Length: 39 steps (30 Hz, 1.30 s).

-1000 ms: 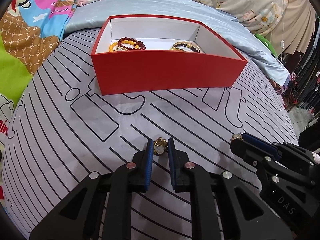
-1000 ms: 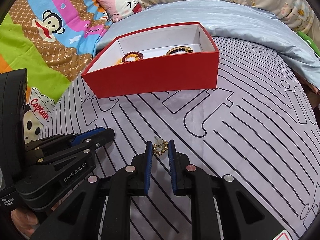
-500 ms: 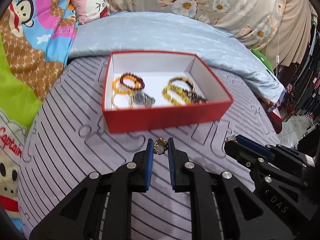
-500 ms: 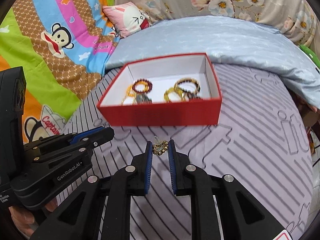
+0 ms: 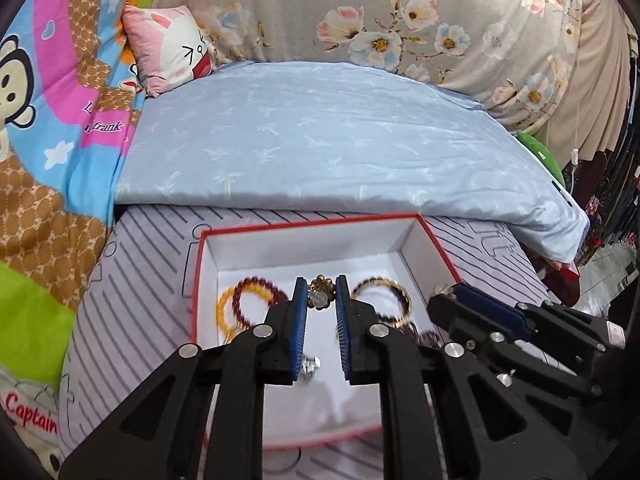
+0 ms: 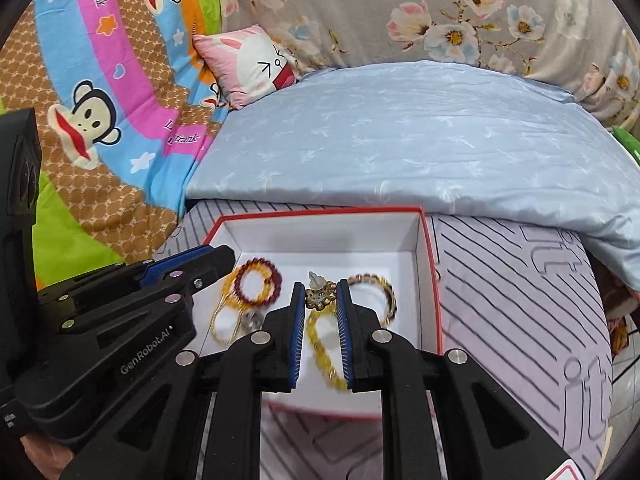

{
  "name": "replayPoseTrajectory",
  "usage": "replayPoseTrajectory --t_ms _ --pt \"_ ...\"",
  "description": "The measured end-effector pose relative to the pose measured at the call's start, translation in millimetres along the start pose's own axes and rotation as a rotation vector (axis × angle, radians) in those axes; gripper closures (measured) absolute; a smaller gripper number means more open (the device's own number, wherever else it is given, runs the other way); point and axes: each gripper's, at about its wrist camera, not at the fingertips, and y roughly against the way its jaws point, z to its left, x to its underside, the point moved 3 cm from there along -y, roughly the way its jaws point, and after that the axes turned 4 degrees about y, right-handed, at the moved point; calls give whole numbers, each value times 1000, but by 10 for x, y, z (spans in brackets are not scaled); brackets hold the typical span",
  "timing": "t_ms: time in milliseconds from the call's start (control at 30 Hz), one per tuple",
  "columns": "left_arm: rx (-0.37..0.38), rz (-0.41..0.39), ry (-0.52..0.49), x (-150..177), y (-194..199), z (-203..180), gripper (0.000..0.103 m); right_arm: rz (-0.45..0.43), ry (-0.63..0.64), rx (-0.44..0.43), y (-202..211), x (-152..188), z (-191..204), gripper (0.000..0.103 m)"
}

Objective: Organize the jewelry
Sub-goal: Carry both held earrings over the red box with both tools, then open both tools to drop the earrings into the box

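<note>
Left wrist view: the left tool (image 5: 321,300) is clamped on a small gold flower earring (image 5: 320,291), held over the open red box (image 5: 434,236) on the bed. At 3 o'clock the right tool (image 6: 321,298) pinches a matching earring (image 6: 319,295) above the bead bracelets (image 6: 256,282) inside. Judged risk: the studs are tiny, so either could slip, snag a bracelet, or bounce out if released from too high.

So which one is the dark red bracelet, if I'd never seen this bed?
Find the red box with white lining on the striped sheet. In its left half lies the dark red bead bracelet, overlapping yellow-orange ones. It is the only wine-coloured ring; the others there look yellow, gold or black-and-gold.
</note>
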Motion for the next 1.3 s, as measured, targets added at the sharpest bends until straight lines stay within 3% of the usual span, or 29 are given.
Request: replayPoseTrajectory --t_ms 133,433,900,1067,1200,1300 --pt "-17 20 17 -134 -310 66 89 20 -4 -3 -325 -171 -62 88" --pt "-24 62 63 -178 -708 260 89 83 -33 -30 -816 -206 -101 88" --pt "-31 58 52 -177 -731 284 89 88 -25 -28 -874 -178 -78 83" --pt "-63 29 20 -133 -600 230 87 58 -20 26 -698 -137 -104 68" --pt "-83 10 18 -35 -427 216 69 25 -32 81 -438 -42 -176 54" --pt "-101 15 11 91 -312 176 68 13 -45 114 -257 64 -212 48"
